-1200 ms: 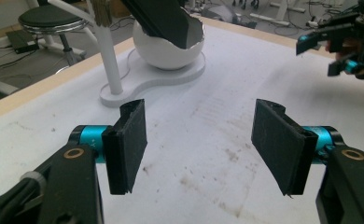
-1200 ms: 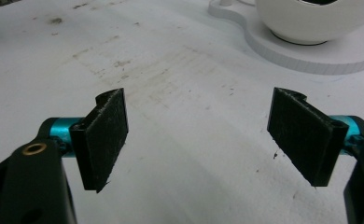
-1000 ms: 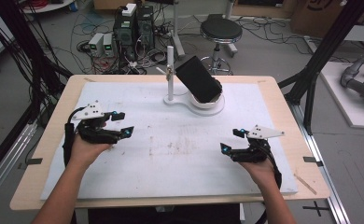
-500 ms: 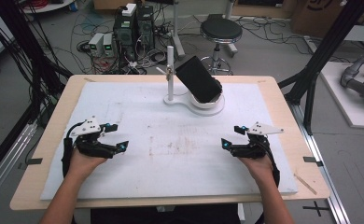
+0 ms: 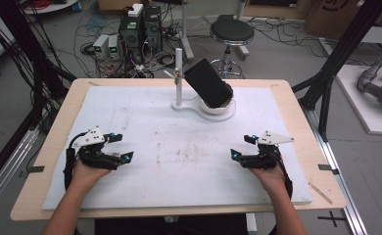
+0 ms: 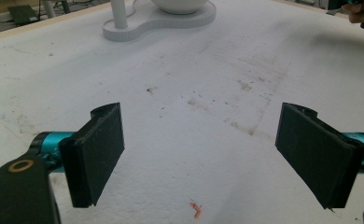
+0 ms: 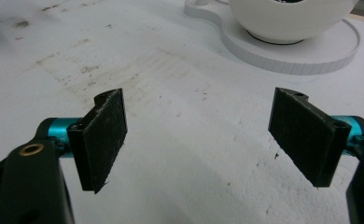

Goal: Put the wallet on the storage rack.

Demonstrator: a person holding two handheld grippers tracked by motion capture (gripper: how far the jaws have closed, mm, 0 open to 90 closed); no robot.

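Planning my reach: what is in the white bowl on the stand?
A black tablet-like slab leans tilted out of the white bowl, which sits on the white stand base beside the post. The slab's lower end and the bowl's bottom are hidden.

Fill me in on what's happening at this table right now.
A person sits at a white table with a two-jaw gripper in each hand. The left gripper and the right gripper both rest low near the front edge, jaws open, nothing between them; the left jaws have just been opening. At the far side, a black slab leans in a white bowl on a white stand, untouched.
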